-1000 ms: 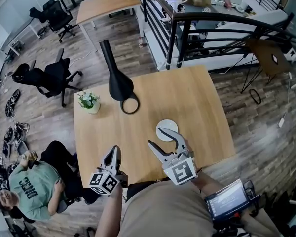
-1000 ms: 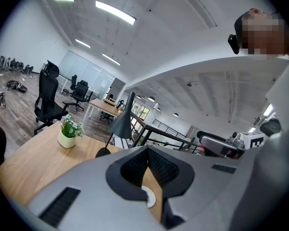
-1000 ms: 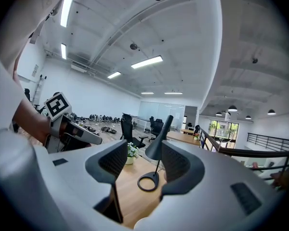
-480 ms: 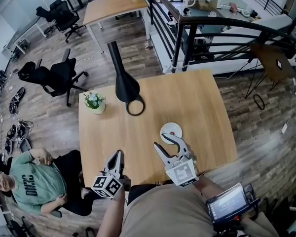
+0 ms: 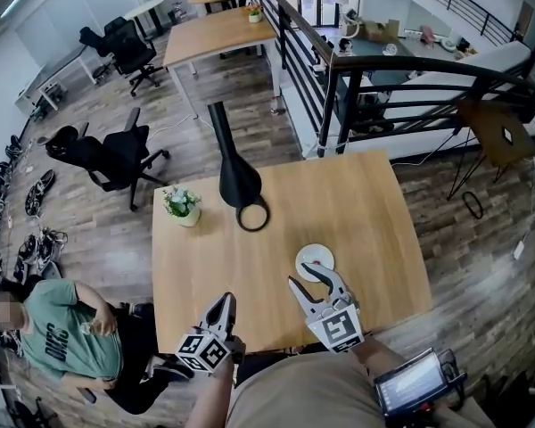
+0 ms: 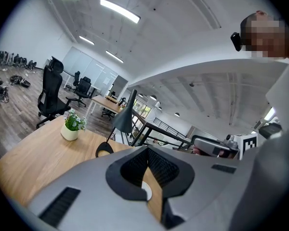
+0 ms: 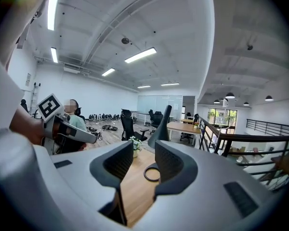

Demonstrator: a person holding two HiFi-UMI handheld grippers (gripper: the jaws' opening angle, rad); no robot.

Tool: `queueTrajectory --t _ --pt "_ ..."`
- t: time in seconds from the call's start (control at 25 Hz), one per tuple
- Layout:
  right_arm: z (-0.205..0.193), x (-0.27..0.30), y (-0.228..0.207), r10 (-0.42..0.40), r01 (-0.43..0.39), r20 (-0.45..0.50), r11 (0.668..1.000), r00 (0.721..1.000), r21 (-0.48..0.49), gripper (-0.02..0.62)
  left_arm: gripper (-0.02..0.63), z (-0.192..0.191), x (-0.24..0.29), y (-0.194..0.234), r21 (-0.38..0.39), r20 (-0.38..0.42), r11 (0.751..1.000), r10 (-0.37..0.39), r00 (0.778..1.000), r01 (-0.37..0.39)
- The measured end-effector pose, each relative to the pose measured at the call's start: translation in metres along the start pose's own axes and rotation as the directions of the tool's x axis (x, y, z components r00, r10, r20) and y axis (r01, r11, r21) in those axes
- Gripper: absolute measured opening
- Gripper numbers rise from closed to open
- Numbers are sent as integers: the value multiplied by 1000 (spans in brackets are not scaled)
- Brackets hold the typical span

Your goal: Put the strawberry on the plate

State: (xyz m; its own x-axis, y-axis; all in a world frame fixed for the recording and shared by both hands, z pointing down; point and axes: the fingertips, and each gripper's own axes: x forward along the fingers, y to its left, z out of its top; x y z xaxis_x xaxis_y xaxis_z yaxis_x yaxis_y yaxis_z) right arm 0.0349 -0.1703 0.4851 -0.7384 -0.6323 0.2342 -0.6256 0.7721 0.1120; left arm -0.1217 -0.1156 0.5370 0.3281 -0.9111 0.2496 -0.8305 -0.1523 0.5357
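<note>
left claw (image 5: 227, 299): jaws together at the tips, clamped on nothing; it hangs at the near edge of the bench, left of the other claw
right claw (image 5: 300, 274): jaws partly apart, having just been closing; nothing stands between them, and only the bench top and the lamp's ring foot show through the gap; in the head view one jaw crosses the plate's near rim
plate (image 5: 320, 251): small, round, white, on the bench right of middle, toward the near edge
strawberry (image 5: 313, 264): a small red spot on the plate's near part, just beside the right claw's jaw; too small to tell more
bench (image 5: 374, 212): square, light wood
lamp (image 5: 238, 178): black, ring foot on the bench, well apart from the plate
potted plant (image 5: 182, 205): white pot, near the bench's left edge, beside the lamp
person (image 5: 67, 337): green shirt, seated left of the bench
</note>
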Motion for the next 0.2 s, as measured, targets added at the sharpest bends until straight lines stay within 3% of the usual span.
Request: queueTrajectory --t 0.2 --pt "-4 -11 -3 -15 15 -11 1000 1000 17 149 2 -12 -4 -6 -18 -24 1000 -7 1000 7"
